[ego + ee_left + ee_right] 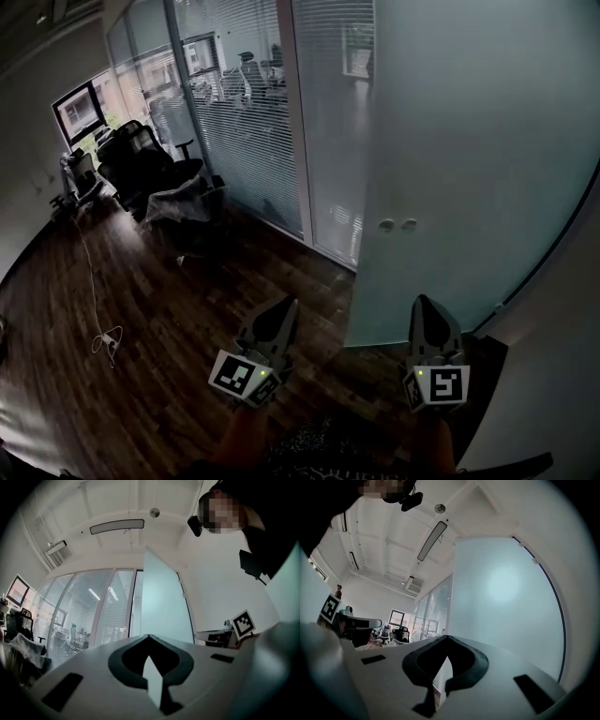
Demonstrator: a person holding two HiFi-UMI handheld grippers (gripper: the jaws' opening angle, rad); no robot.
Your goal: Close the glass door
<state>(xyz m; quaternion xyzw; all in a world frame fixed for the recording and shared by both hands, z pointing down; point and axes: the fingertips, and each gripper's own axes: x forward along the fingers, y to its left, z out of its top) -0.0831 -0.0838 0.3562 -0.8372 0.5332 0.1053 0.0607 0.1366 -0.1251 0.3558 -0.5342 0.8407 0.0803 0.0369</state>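
Glass door (469, 159), frosted and swung open, occupies two o'clock in the head view, with right gripper (424, 307) at four o'clock near its lower edge, left gripper (282, 314) at six o'clock, both fingers clenched, empty.

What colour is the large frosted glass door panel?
Pale, milky blue-green; the frosted glass door panel shows best in the head view.
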